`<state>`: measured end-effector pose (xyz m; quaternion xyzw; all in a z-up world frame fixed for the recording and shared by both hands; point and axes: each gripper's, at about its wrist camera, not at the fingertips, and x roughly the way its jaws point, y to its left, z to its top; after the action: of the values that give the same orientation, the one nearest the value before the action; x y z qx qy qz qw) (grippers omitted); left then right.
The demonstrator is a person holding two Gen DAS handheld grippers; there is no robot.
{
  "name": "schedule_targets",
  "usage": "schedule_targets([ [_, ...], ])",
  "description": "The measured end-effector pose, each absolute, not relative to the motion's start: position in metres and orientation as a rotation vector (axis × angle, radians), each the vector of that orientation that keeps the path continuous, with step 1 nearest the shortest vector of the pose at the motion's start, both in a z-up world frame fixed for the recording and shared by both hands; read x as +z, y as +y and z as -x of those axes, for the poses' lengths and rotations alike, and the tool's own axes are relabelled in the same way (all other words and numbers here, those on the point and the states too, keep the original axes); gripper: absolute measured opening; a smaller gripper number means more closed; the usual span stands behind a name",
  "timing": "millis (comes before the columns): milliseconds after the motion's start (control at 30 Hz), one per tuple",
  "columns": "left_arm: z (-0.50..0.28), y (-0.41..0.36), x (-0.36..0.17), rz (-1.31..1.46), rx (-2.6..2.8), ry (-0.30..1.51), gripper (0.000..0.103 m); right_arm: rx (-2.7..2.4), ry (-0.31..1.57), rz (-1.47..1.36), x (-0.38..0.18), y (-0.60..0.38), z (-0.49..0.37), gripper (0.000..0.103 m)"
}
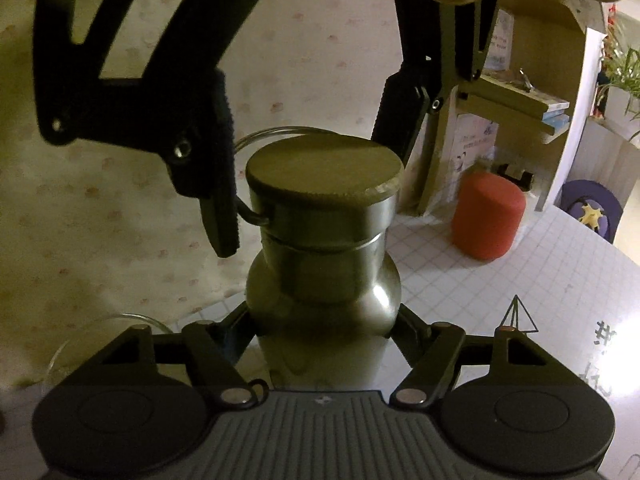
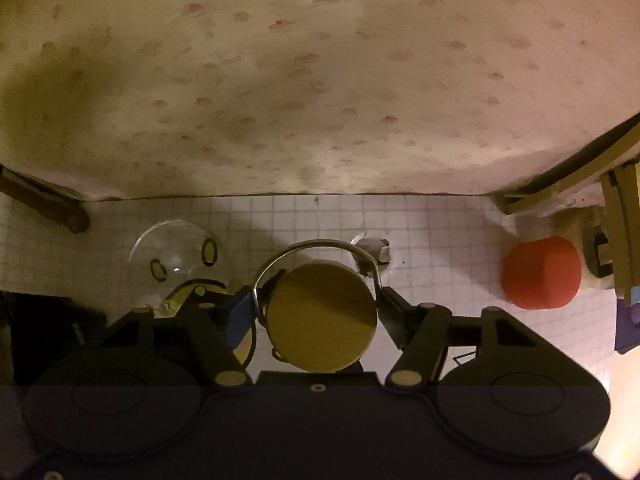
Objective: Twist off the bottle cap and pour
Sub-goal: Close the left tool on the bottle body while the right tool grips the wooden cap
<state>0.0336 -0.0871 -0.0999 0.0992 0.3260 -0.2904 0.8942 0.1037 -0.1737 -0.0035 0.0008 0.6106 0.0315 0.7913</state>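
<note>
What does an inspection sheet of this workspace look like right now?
Surface: white grid-patterned table.
Job's things: steel bottle upright, cap on, wire bail handle; smiley-face glass beside it.
Clutter: red cylinder, crumpled scrap.
Grippers: left gripper clamps the bottle body; right gripper straddles the cap, contact unclear.
Cables: nothing seen.
Surroundings: spotted pink cloth, wooden shelf.
</note>
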Motion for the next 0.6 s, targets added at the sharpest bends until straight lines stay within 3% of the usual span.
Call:
schedule_targets([
  [133, -0.035, -0.085, -0.102, -0.206, -0.601, 0.675, 0.07, 0.11, 1.303, 0.03, -0.004, -0.173, -0.103, 0.066],
  [200, -0.01, -0.124, -0.103, -0.201, -0.594, 0.667, 0.07, 0.137, 1.298, 0.05, -0.004, -0.173, -0.103, 0.066],
  [600, -0.031, -0.121, -0.114, -0.202, -0.601, 0.667, 0.07, 0.395, 1.274, 0.261, -0.004, -0.166, -0.102, 0.065],
])
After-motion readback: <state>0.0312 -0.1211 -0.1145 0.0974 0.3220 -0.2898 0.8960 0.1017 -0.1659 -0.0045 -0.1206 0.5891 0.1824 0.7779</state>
